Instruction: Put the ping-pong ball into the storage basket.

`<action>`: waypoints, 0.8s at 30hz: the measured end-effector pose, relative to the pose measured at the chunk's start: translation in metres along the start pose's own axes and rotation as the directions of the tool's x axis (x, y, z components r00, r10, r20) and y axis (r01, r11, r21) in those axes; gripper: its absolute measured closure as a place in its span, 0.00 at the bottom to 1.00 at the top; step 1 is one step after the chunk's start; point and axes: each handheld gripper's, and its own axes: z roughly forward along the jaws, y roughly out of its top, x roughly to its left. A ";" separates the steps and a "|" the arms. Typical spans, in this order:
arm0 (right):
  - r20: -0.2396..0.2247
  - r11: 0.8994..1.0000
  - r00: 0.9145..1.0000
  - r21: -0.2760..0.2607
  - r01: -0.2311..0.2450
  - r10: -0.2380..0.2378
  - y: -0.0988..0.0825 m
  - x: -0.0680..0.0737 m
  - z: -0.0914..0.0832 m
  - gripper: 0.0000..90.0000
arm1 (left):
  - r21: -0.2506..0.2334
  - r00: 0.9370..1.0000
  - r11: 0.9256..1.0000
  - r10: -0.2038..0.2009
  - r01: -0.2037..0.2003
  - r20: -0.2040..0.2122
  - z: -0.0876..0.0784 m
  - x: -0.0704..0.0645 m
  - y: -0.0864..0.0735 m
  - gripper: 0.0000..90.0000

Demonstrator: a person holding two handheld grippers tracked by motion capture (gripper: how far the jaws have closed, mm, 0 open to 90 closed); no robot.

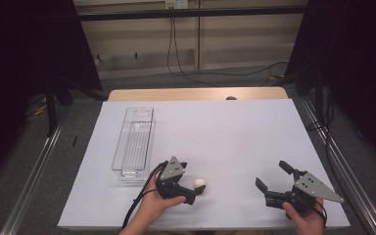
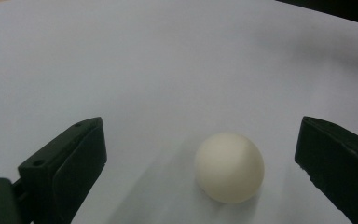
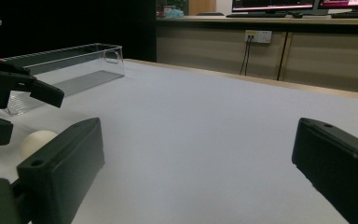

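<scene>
A small cream ball (image 1: 199, 183) lies on the white table sheet (image 1: 225, 127) near the front edge. My left gripper (image 1: 192, 182) is open around it, a jaw on each side and neither touching. The left gripper view has the ball (image 2: 229, 168) low between the wide black jaws, nearer the right one, with my left gripper (image 2: 199, 126) open. My right gripper (image 1: 271, 175) stands open and empty at the front right, pointing left. Its own view shows my right gripper (image 3: 198, 123) open over bare sheet, with the ball (image 3: 36, 140) and the left gripper (image 3: 9, 107) at far left.
A long clear plastic bin (image 1: 134, 144) lies lengthwise on the left of the sheet, just behind my left hand; it also appears as the bin (image 3: 70, 65) in the right gripper view. The wooden table edge (image 1: 196, 94) runs along the far side. Cables lie on the floor beyond.
</scene>
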 end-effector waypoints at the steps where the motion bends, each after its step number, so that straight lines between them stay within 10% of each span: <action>1: 0.004 1.000 1.000 -0.001 -0.001 0.001 0.000 0.000 0.000 0.02 | -0.002 1.000 1.000 0.005 -0.005 -0.001 0.000 0.000 0.000 0.03; 24: 0.001 1.000 1.000 -0.004 0.000 0.000 0.000 0.000 0.000 0.02 | 0.054 1.000 0.998 0.012 -0.013 0.019 0.008 -0.003 -0.002 0.05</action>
